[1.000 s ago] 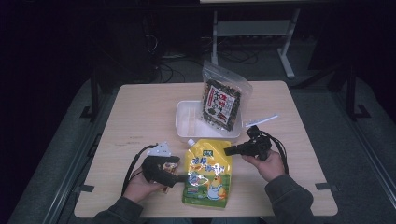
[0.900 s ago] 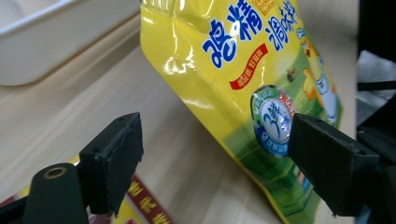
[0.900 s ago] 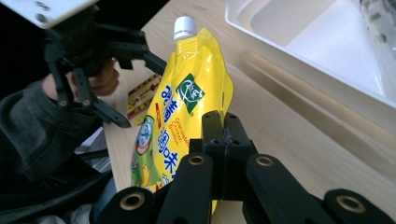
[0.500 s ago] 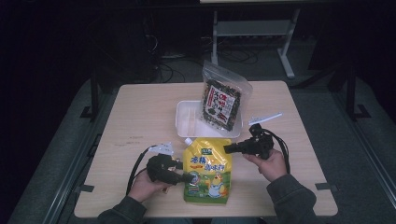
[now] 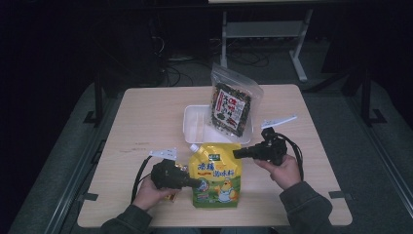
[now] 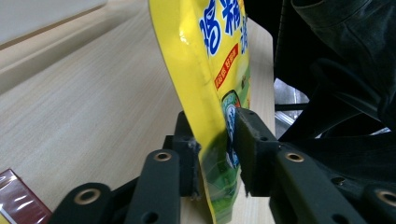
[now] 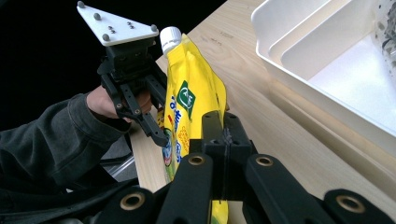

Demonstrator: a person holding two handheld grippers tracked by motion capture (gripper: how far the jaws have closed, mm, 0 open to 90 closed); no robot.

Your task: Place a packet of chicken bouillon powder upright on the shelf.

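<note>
My left gripper (image 6: 212,154) has just been closing, and its jaws now clamp the lower side edge of the yellow spouted pouch (image 5: 215,174), one pad on each face of the film. In the high view that gripper (image 5: 192,182) sits at the pouch's left edge, near the front of the bench (image 5: 146,117). My right gripper (image 7: 223,140) has its jaws together, pinching the pouch's opposite edge; from above it (image 5: 237,153) reaches in from the right. Between the two grips the pouch stands up off the bench, its white cap (image 7: 170,37) uppermost and tilted toward the white tray (image 5: 195,127), which lies just behind it with a dark snack bag (image 5: 232,105) leaning at its far right corner.

I judge the step to be carrying the pouch to the tray. To do it well I'd keep both grips firm and move both hands together, so the film doesn't twist or slip. I'd lift enough for the bottom to pass the tray's near wall, and set it down in the bare left part, away from the snack bag. A small red packet (image 6: 21,196) lies by my left gripper; I'd avoid dragging it.
</note>
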